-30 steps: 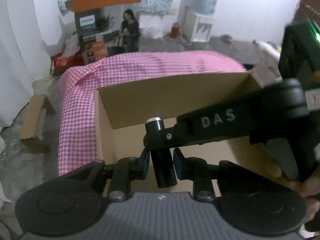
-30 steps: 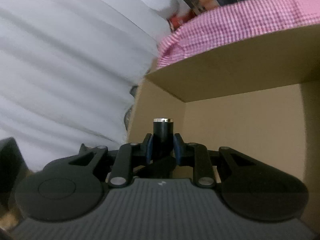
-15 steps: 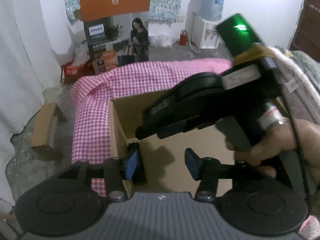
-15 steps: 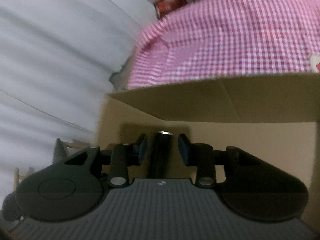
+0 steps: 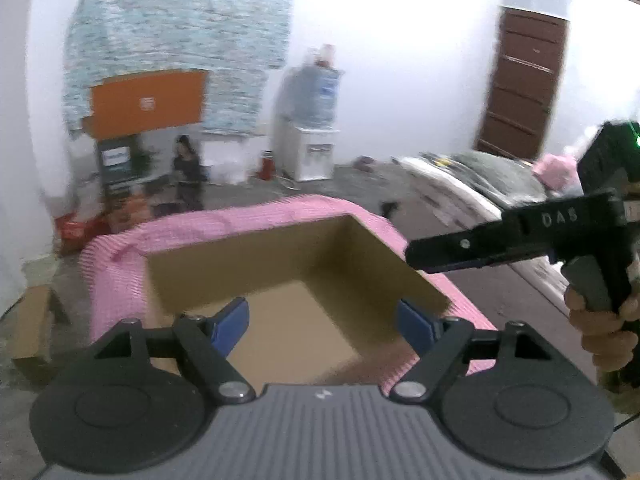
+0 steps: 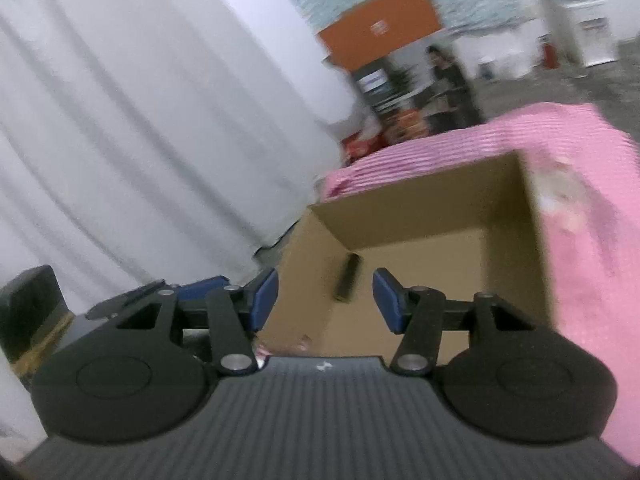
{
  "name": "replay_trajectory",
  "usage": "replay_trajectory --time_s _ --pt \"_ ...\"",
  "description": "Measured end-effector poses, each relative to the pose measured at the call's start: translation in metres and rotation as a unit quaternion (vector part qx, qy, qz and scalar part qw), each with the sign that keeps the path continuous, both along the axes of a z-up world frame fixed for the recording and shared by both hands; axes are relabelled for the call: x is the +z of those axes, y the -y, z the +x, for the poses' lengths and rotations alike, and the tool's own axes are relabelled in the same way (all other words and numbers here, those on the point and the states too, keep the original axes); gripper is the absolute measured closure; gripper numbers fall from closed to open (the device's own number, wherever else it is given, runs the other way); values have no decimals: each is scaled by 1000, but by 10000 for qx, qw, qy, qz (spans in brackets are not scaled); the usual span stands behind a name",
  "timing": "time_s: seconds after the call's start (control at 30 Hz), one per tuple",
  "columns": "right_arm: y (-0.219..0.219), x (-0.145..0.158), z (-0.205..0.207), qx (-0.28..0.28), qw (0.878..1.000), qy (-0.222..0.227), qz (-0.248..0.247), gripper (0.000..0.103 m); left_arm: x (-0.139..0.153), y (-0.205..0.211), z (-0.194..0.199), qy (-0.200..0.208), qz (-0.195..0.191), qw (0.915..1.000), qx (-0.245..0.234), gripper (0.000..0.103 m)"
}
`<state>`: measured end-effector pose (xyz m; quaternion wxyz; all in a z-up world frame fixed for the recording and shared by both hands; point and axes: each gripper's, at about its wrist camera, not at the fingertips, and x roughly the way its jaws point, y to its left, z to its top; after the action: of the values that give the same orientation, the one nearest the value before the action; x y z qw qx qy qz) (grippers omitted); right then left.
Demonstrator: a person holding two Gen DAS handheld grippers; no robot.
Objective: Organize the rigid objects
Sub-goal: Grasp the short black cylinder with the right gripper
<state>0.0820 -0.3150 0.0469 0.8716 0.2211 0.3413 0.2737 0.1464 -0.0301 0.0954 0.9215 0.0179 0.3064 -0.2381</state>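
Note:
An open cardboard box (image 5: 224, 248) stands on a table under a pink checked cloth (image 5: 120, 248). In the right wrist view a black cylinder (image 6: 347, 277) lies on the floor of the box (image 6: 420, 216), near its left wall. My right gripper (image 6: 325, 299) is open and empty, raised above the box's near edge. My left gripper (image 5: 323, 324) is open wide and empty, above the box's near side. The cylinder is hidden in the left wrist view. The right gripper's body also shows in the left wrist view (image 5: 520, 240), held by a hand at the right.
White curtains (image 6: 140, 120) hang at the left. A water dispenser (image 5: 310, 128), an orange board (image 5: 146, 106) and boxes stand on the floor behind the table. A brown door (image 5: 520, 88) is at the back right. A low cardboard piece (image 5: 28, 328) lies left of the table.
Both grippers let go of the black cylinder and opened. Both have lifted up and back from the box. The cylinder now lies inside the box.

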Motion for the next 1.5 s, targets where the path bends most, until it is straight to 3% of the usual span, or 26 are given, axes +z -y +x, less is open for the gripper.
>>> replay_trajectory --time_s 0.1,0.2,0.33,0.5,0.77,1.0,1.2,1.5 --pt "31 -35 -45 -550 9983 -149 -142 51 -23 29 -20 -150 25 9991 -393 21" --pt "50 -79 -69 -933 9936 -613 -162 51 -54 60 -31 -378 187 9958 -814 24" --pt "75 -140 -83 -1282 9800 -1512 178 58 -98 102 -29 -737 647 9882 -1177 42" --pt "90 -177 -79 -1454 9663 -2012 680 69 -131 134 -14 -1064 1040 9789 -1398 57" --pt "81 -210 -46 -1359 9581 -2325 978 79 -153 161 5 -1351 1503 9663 -1598 60" --pt "86 -222 -32 -1236 9576 -2308 1202 80 -168 177 18 -1733 1691 9558 -1669 60" --pt "88 -227 -25 -1140 9554 -2294 1469 80 -174 181 28 -1902 1667 9548 -1563 62" --pt "77 -225 -13 -1015 9640 -2142 1206 84 -172 178 33 -1863 1698 9577 -1385 80"
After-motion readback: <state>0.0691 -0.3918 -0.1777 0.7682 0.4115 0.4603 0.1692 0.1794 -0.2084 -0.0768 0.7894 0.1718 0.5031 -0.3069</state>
